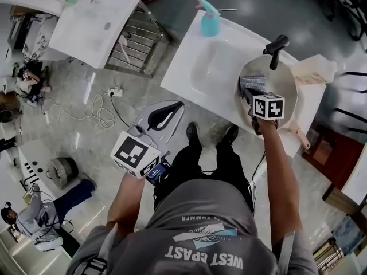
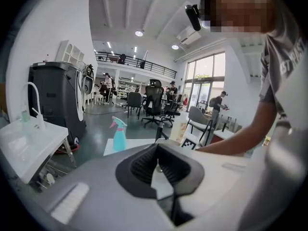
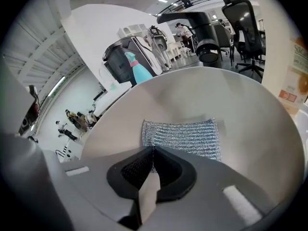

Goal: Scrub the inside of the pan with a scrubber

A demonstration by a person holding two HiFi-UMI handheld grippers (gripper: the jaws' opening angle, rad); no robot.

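Scrubbing step, it seems. The right gripper [image 3: 153,150] pinches the scrubber [image 3: 183,136] inside the pan [image 3: 250,129] — the left gripper [image 2: 158,165] is closed and empty. Next: press and sweep.

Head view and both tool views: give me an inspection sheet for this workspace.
Surface: white sink counter, pan at its right end.
Job's things: silver scrubber lies against the pan's inside.
Clutter: teal spray bottle at the back edge; pale bottle beside the pan.
Tools: right tool shut on the scrubber's edge; left tool shut, empty, away from the counter.
Cables: white cable loose, left of the counter.
Surroundings: second sink unit; office chairs.
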